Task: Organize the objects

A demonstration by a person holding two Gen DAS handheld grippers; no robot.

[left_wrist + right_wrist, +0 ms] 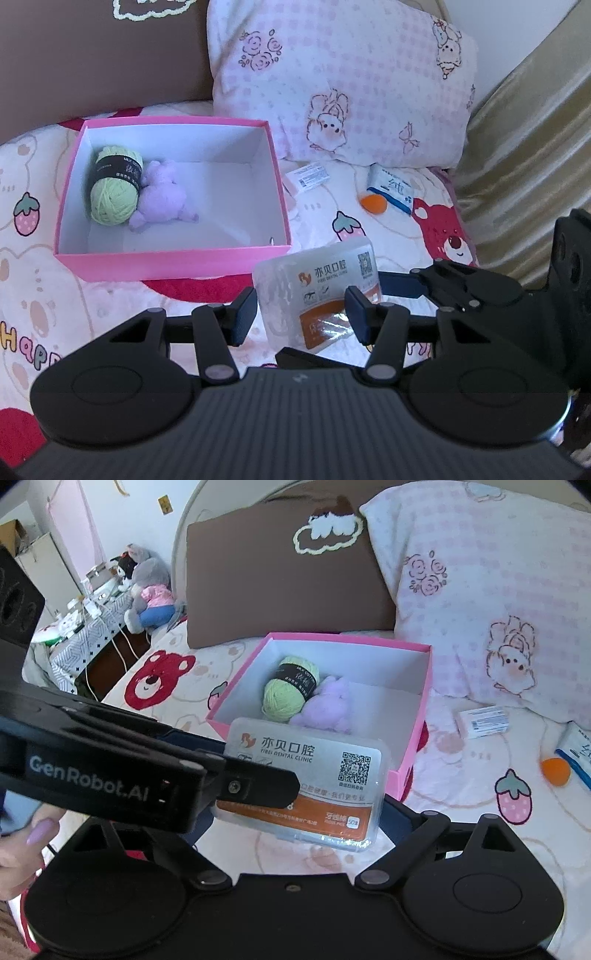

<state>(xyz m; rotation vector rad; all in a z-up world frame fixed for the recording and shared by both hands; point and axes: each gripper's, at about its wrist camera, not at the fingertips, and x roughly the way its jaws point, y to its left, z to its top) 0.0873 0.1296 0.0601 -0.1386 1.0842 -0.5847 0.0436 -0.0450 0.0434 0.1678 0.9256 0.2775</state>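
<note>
- Floss-pick case (314, 291): clear plastic, flat, white-and-orange label with a QR code. It sits between the fingers of the left gripper (301, 314), tilted, its near end low toward the gripper body.
- Left gripper: jaws partly open, closed to the width of the case. The blue pads (243, 314) press its two long edges. From the right wrist view, one left finger (258, 782) lies across the label of the case (332, 775).
- Right gripper (295, 834): the case hangs just ahead of it and above its linkage. A blue pad (400, 819) shows at the case's near right corner; the other finger is hidden behind the left gripper. Whether this gripper grips the case or how far it is open cannot be told.
- Pink box (173, 258): open top, white inside, just beyond the left gripper and to its left, resting on the bed cover (74, 295).
- Green yarn ball (112, 184): inside the box, at its left end, black paper band around it.
- Purple plush toy (162, 195): inside the box, touching the yarn ball on its right.
- Tissue pack (391, 186) and orange ball (373, 203): ahead and to the right of the left gripper, touching each other, well clear of the box.
- White card (310, 175): on the cover between the box and the tissue pack, at the foot of the pink pillow (343, 74).
- Hand (22, 845): a finger with a painted nail, at the left edge of the right wrist view.
</note>
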